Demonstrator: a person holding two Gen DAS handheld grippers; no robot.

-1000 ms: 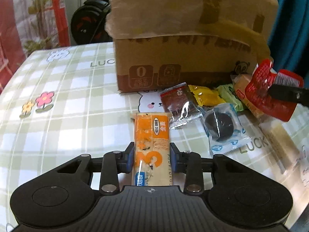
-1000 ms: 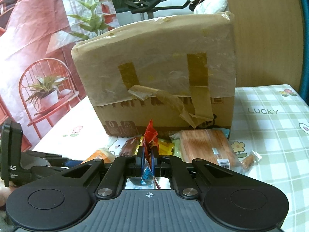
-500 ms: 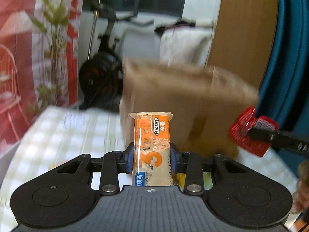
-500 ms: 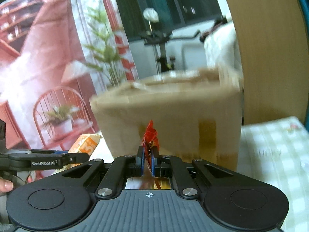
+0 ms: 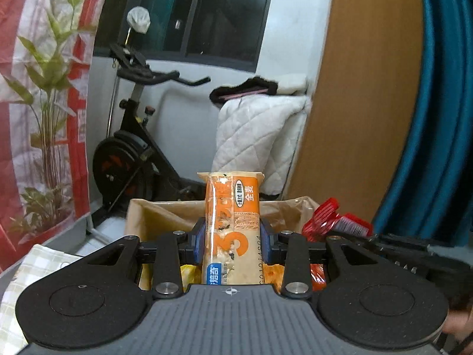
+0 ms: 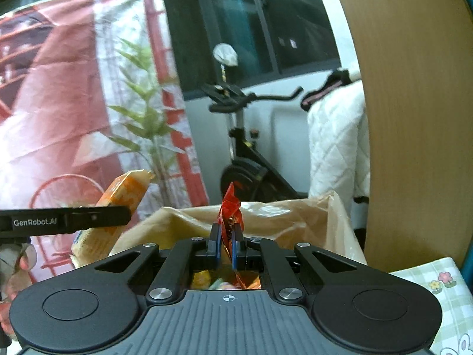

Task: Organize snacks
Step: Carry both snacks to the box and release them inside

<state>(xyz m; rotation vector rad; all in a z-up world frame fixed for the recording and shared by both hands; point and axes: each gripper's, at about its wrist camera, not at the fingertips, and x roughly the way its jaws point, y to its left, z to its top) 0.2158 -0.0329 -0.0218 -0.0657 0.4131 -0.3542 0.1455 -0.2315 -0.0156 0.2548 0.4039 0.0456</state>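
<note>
Both grippers have risen from the bench to above the cardboard box (image 5: 165, 216), left gripper (image 5: 232, 244) jaws clamping the orange snack bar (image 5: 232, 222), right gripper (image 6: 226, 244) jaws pinching the red packet (image 6: 230, 210) (thin-edged, likely to slip and fall outside).

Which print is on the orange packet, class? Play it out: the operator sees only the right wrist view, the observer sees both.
Observer: The orange packet shows a big orange 3 in the left wrist view.
Operator: Is it gripped on both sides?
Observer: Yes, the left gripper has a blue pad pressed on each long edge.
Operator: My red packet looks edge-on here.
Observer: From the left, the red packet shows its broad face, with a pale striped patch.
</note>
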